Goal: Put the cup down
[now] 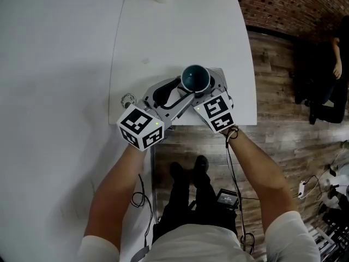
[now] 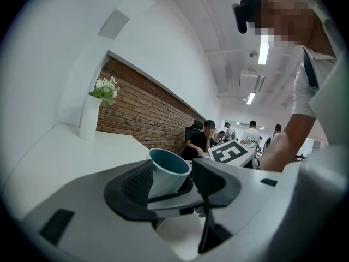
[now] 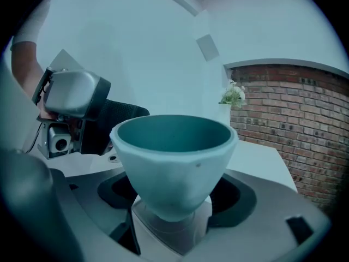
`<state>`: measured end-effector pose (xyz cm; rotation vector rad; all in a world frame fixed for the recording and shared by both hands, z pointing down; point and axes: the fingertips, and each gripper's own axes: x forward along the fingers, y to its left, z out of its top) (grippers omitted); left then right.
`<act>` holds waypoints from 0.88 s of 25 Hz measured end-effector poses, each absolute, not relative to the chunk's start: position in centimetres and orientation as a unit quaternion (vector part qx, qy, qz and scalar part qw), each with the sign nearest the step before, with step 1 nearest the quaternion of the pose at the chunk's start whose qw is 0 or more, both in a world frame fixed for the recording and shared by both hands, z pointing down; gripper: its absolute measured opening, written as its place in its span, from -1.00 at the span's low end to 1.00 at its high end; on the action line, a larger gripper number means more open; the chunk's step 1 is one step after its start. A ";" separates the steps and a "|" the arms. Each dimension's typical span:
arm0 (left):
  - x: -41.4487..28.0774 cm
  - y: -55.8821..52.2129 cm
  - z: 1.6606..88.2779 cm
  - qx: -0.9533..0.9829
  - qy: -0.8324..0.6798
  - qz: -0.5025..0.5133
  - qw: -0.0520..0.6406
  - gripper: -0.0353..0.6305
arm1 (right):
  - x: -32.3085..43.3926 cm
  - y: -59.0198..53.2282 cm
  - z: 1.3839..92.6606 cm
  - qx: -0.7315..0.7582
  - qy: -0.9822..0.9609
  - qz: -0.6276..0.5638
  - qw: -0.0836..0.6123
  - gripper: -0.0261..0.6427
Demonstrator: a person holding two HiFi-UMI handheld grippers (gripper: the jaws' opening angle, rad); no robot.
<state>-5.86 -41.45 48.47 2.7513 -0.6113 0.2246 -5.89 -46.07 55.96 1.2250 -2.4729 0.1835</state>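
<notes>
Head view: the left gripper [image 1: 177, 94] and right gripper [image 1: 204, 86] converge over the near edge of the white table [image 1: 180, 26], with the teal cup [image 1: 195, 78] at their tips, mouth up. Contact cannot be read from here.

Right gripper view only: the right gripper's jaws are clamped on the cup's lower wall, and the bowl rises above the pads.

Left gripper view only: the left gripper's jaws are spread wide. The cup sits between them, close to the left pad, with a clear gap at the right pad. A vase of flowers [image 2: 90, 116] stands far ahead to the left.

Pose: both bare forearms reach forward and angle inward. The marker cubes sit side by side, with the left one nearer the person.
</notes>
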 end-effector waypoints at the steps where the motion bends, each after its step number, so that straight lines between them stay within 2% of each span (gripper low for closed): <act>1: -6.1 -41.6 48.9 0.960 -0.216 0.082 0.160 -0.24 | -6.0 -46.1 56.4 0.433 -0.878 0.067 0.192 0.22; 22: -7.3 -42.6 50.5 0.954 -0.230 0.088 0.170 -0.24 | -6.2 -46.4 58.7 0.437 -0.868 0.067 0.226 0.22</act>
